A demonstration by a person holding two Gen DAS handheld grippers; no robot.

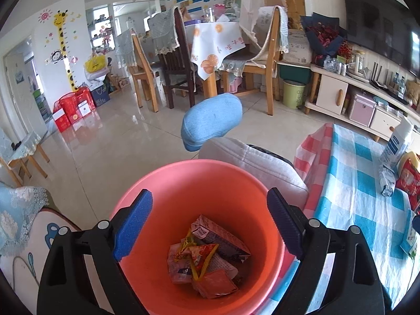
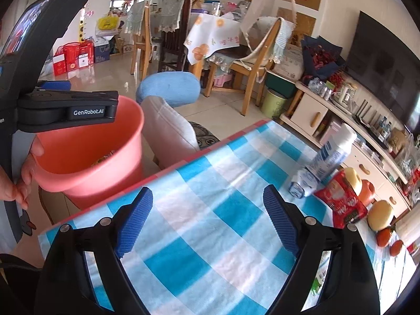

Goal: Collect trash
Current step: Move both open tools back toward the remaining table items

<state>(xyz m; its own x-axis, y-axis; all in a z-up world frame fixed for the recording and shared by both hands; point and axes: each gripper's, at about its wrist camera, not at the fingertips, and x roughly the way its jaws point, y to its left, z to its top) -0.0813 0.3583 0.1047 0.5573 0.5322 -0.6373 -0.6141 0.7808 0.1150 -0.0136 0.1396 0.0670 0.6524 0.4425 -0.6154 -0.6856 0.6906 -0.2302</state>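
While the left claw [image 1: 211, 221] hangs over the round pink plastic bucket [image 1: 162, 183], its blue ribbed pads [image 1: 134, 225] stand wide apart with nothing between them. Trash lies at the bottom of the bucket: a crumpled pinkish drink carton [image 1: 223, 240], a yellow-and-red snack wrapper [image 1: 199, 253] and some flattened pink packets [image 1: 215, 283]. In the right wrist view the bucket stands just beside the near left edge of the bench [image 2: 210, 173], which is covered with a blue-and-white checked cloth bordered in red. A person's hand [image 2: 23, 173] grips the black handle of the left claw there.

The right claw [image 2: 207, 220] is positioned over a bare stretch of the checked cloth, its jaws likewise spread wide and holding nothing. Further items remain on the far right of the bench: a white-and-blue cylindrical can [image 2: 332, 155], a crushed clear plastic bottle [image 2: 302, 183] lying touching its base, a red foil snack bag [image 2: 341, 202], a pale round fruit [image 2: 380, 214] and two small orange fruits [image 2: 384, 237].
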